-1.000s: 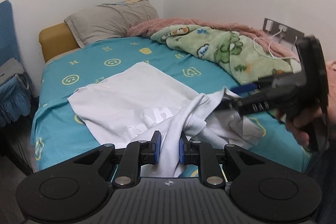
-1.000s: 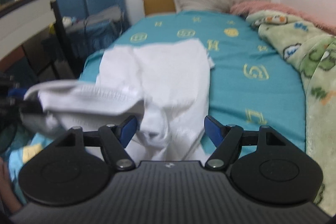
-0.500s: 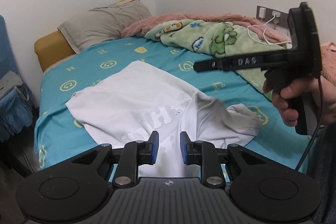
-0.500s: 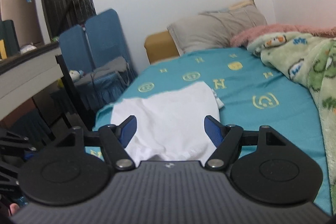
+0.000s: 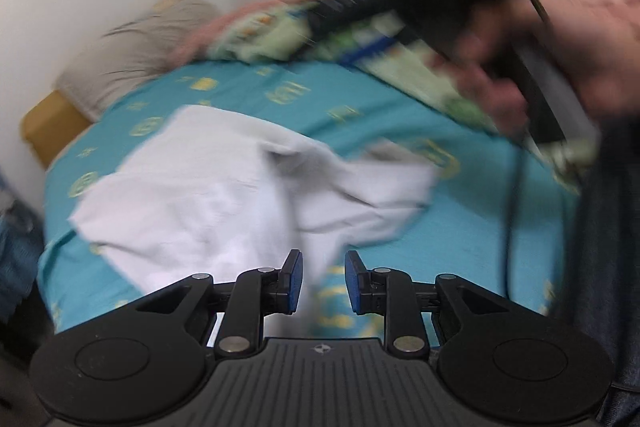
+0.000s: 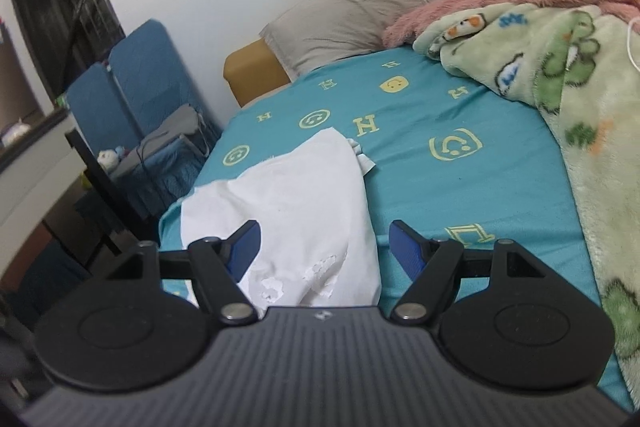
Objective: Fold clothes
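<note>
Left wrist view: my left tongs narrowly parted, just opening, empty, right tongs wide, empty; shirt looks soft, limp—I'd pinch its near hem.

White garment on teal sheet with yellow smileys; green frog-print blanket.

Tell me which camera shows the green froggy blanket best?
The right wrist view: the green blanket is sharp there, with its frogs clear, heaped along the far side of the bed. In the left wrist view the same blanket is only a blurred strip, partly hidden behind the right gripper and the hand holding it.
</note>
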Tool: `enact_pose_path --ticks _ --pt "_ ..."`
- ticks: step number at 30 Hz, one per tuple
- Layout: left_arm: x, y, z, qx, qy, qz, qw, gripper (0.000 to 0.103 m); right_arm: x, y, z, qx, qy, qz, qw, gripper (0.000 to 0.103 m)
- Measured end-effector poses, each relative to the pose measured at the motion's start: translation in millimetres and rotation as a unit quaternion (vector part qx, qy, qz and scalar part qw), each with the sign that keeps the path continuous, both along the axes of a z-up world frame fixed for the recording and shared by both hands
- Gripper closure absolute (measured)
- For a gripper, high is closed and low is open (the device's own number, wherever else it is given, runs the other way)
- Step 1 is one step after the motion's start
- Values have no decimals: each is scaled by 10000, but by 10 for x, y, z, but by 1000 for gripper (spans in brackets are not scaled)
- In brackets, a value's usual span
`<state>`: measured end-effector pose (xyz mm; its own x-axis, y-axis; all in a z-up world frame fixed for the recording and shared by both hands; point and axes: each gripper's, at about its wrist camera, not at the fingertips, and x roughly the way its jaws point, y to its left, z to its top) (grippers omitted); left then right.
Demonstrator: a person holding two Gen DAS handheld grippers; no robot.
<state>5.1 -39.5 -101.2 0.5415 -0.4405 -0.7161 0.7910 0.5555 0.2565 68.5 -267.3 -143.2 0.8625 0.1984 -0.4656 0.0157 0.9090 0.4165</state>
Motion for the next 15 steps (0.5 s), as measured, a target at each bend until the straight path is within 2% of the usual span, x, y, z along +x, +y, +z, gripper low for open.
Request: enact_pose_path --ticks 3,5,6,9,12,15 --pt "-145 -178 -305 912 -343 -56 9952 75 9 -4 -29 47 52 43 10000 30" --pt "-185 -159 -425 1376 -645 107 9883 58 17 -2 -51 69 90 75 9999 30" --pt "-199 -141 -472 1578 -805 196 9840 55 21 -2 -62 80 109 91 9999 30" --pt "-221 -100 -561 1991 -1121 246 9732 51 48 16 -80 87 140 139 9998 30" --pt "-222 -94 -691 2482 -1582 197 9555 50 68 33 -100 101 170 184 9996 30" --pt "-134 -51 -780 2813 -1899 294 9402 51 76 39 -131 139 245 200 9994 30"
